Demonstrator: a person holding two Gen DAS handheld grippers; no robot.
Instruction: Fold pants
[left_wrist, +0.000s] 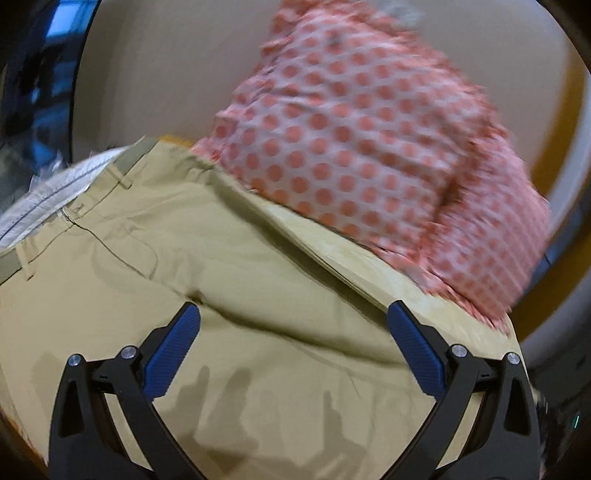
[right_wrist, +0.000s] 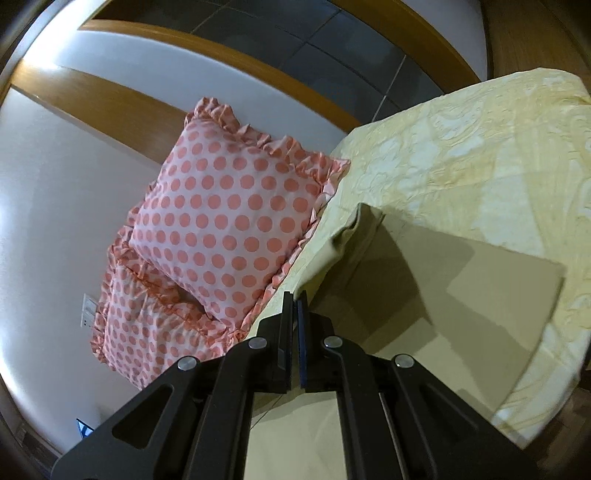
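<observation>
Where the big bed with its pale yellow patterned cover (right_wrist: 461, 147) fills the right wrist view, the long tan cotton pants (right_wrist: 424, 280) lie spread flat on top of it. One leg runs out toward the far side of the bed, and its end lies flat and square on the cover. In the left wrist view the same pants (left_wrist: 221, 258) fill the lower half of the picture — the waistband, the belt loops and the white inside lining are at the left.

Two puffy pink pillows with red dots and frilly edges (right_wrist: 229, 218) sit at the edge of the bed, just beside the pants. One pillow leans on the other. In the left wrist view the upper pillow (left_wrist: 351, 140) is blurry, and its lower edge lies against the pants' far edge. Behind the pillows is a white wall with brown wooden bands (right_wrist: 110, 99).

The left tongs (left_wrist: 293, 319) are spread wide open, just above the tan cloth near the seat of the pants. Their blue pads (left_wrist: 173, 354) hold nothing, and dark shadows fall on the cloth under them.

The right tongs (right_wrist: 295, 295) are pressed tight together — a thin edge of the pants seems to be pinched between the tips, and the cloth rises up from the bed to meet them.
</observation>
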